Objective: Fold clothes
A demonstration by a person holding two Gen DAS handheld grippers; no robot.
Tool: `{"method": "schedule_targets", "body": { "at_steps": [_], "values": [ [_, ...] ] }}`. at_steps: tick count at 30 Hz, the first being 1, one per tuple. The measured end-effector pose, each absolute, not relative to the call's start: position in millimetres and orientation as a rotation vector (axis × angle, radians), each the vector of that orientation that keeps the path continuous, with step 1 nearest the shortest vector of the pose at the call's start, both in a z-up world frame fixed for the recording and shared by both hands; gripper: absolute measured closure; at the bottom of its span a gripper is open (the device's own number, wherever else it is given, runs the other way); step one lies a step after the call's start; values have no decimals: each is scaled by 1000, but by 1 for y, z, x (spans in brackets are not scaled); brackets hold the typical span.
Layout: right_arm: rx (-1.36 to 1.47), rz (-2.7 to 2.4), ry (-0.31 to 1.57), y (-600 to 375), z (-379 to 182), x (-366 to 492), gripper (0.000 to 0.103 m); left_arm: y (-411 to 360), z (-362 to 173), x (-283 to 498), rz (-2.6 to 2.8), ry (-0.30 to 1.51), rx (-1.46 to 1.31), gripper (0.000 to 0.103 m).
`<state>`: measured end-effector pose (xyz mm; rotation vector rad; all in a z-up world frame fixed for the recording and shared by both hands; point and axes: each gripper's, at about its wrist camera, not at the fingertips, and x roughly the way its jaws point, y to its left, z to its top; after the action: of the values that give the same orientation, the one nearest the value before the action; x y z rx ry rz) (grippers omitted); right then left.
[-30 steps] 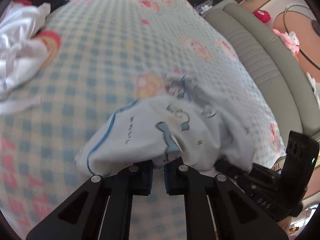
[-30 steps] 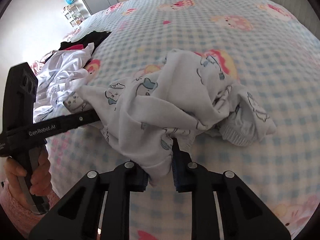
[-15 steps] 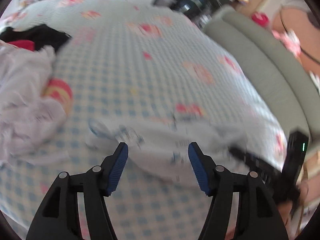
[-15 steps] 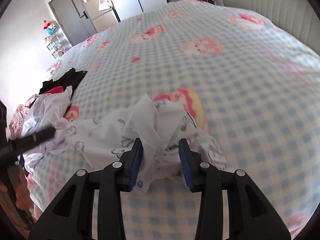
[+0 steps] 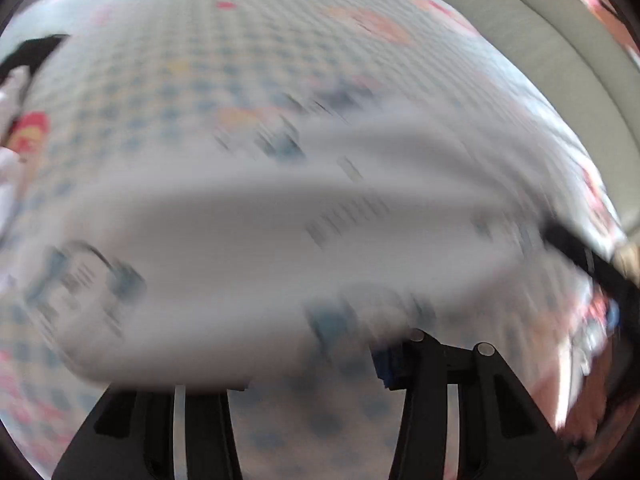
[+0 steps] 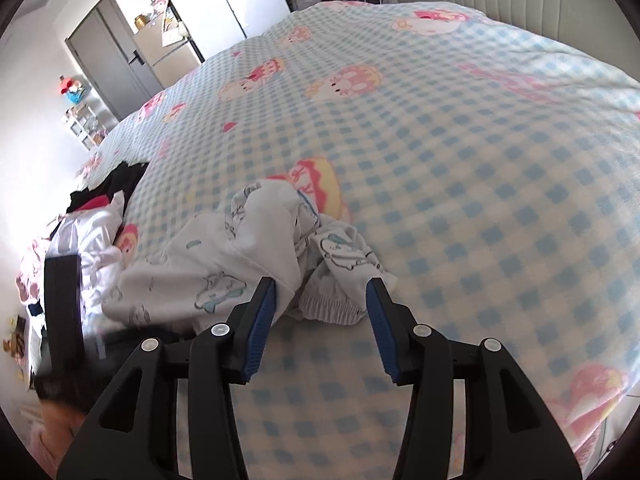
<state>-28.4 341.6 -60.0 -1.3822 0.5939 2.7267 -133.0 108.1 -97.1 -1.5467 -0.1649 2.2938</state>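
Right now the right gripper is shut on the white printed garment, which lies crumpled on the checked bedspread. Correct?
Not quite. The right gripper is open: in the right wrist view its blue pads stand wide apart, with the white printed garment lying crumpled on the checked bedspread just beyond them, not clamped.

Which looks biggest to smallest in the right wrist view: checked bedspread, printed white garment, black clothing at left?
1. checked bedspread, fills most of the frame.
2. printed white garment, crumpled just ahead of the open right gripper.
3. black clothing, farther off, so its true size is unsure.
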Motion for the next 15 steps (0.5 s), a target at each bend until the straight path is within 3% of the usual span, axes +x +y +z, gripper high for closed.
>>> {"method": "schedule_targets", "body": {
  "at_steps": [4,7,8,15],
  "values": [
    [-1443,2739,801,353,-70,-29,55,64,-36,-176,2551,-406,-1356,63],
    [-1475,2731,661,346,-75,-37,54,33,-3,-188,2567,-576,-1251,58],
    [-1496,2720,575,340,-77,-41,54,35,-3,-188,2527,-558,-1277,54],
    [-1544,2659,221,316,-105,-60,45,102,-60,-134,2297,-64,-1417,54]
  ]
}}
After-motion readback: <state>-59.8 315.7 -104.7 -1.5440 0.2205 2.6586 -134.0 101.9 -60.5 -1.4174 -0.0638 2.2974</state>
